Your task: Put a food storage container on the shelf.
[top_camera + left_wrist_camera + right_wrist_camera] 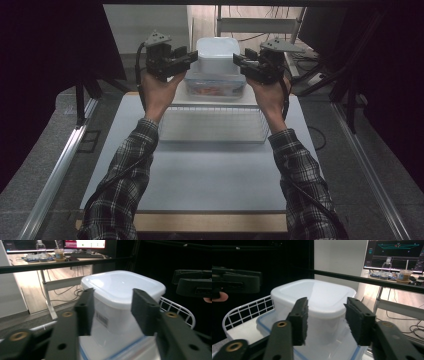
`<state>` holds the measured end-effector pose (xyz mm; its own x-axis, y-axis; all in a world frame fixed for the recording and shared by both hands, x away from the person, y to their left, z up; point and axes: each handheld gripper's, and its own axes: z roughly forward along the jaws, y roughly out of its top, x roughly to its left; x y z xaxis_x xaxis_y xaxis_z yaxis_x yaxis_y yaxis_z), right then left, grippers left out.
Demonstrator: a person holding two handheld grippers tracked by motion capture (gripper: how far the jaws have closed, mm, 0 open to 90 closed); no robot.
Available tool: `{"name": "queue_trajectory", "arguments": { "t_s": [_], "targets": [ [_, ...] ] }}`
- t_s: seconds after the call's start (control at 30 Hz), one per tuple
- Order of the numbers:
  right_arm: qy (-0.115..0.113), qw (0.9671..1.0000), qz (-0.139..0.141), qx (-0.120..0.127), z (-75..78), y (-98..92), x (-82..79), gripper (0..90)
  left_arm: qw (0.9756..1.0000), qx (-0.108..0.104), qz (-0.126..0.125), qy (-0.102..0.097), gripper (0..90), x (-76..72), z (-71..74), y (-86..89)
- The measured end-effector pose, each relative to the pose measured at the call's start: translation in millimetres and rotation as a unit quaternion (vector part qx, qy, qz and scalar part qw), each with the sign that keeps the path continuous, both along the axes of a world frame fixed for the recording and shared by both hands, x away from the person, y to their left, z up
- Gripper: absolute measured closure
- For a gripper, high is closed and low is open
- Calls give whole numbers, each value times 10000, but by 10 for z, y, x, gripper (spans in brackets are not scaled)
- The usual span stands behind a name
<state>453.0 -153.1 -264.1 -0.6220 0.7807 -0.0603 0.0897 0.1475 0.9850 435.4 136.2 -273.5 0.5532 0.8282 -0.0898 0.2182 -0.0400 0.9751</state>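
Observation:
A white lidded tub (217, 55) (122, 287) (314, 297) sits on top of a clear box with a blue rim (215, 87) (267, 322) at the far end of the table, by a white wire basket (212, 125) (177, 307) (244, 312). My left gripper (191, 56) (112, 305) is at the tub's left side, open, its jaws just short of the tub wall. At the tub's right side my right gripper (237, 60) (325, 312) is open too. Neither holds anything.
The grey table mat (210, 175) stretches toward the person. Dark curtains hang on both sides. Beyond the table a desk (37, 258) carries monitors, a bottle (387, 268) and a cup (404, 275). Metal rails (55, 175) run along the floor.

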Motion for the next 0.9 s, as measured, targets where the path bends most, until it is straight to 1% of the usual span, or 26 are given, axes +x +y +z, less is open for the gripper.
{"name": "queue_trajectory", "arguments": {
  "t_s": [0.1, 0.2, 0.3, 0.33, 0.4, 0.53, 0.77, 0.87, 0.9],
  "targets": [
    [43, 9999, 68, 64, -59, -37, -75, 401, 9999, -47, -120, -57, 391, -79, -80, 8],
    [95, 9998, 173, 30, -137, -63, -149, 337, 9996, -31, -285, -84, 300, -156, -171, -3],
    [107, 9996, 257, -32, -233, -91, -233, 285, 9993, 45, -380, -36, 208, -228, -265, -17],
    [112, 9996, 268, -29, -257, -96, -250, 270, 9991, 24, -430, -6, 194, -253, -299, -24],
    [145, 9994, 319, -53, -319, -114, -296, 241, 9987, 50, -516, 27, 176, -306, -367, -32],
    [168, 9989, 413, -136, -439, -145, -406, 193, 9980, 100, -601, 145, 137, -416, -506, -45],
    [301, 9976, 601, -176, -641, -191, -565, 142, 9962, 91, -819, 283, 89, -613, -719, -30],
    [361, 9968, 671, -224, -726, -204, -634, 127, 9955, 155, -866, 344, 73, -695, -831, -29],
    [369, 9966, 697, -235, -755, -207, -659, 120, 9953, 206, -876, 357, 70, -721, -870, -28]
  ]
}}
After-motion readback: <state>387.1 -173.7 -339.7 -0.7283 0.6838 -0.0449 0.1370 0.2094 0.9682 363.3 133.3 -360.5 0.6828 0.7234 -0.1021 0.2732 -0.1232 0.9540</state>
